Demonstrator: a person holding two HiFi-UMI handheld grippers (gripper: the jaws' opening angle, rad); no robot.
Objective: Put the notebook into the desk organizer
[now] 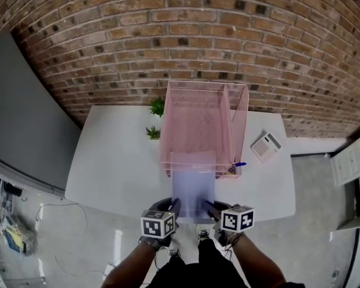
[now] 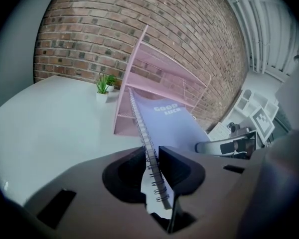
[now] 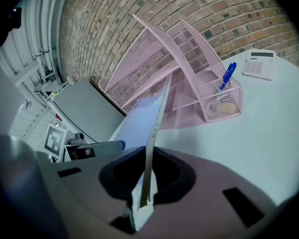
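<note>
A lavender spiral notebook [image 1: 194, 188] hangs above the table's near edge, held by its two sides. My left gripper [image 1: 175, 207] is shut on the spiral-bound edge [image 2: 148, 151]. My right gripper [image 1: 209, 207] is shut on the opposite edge [image 3: 150, 133]. The cover [image 2: 169, 121] reads "GOOD LUCK". The notebook's far end reaches the front opening of the pink mesh desk organizer [image 1: 198, 122], and how far inside it goes is hard to tell. The organizer [image 2: 154, 81] [image 3: 179, 73] stands at the table's middle, against the brick wall.
Two small potted plants [image 1: 156, 117] stand left of the organizer. A blue pen [image 1: 239, 164] sits in the organizer's front cup [image 3: 224, 103]. A white calculator [image 1: 266, 146] lies to the right. The white table [image 1: 117, 167] ends just in front of the grippers.
</note>
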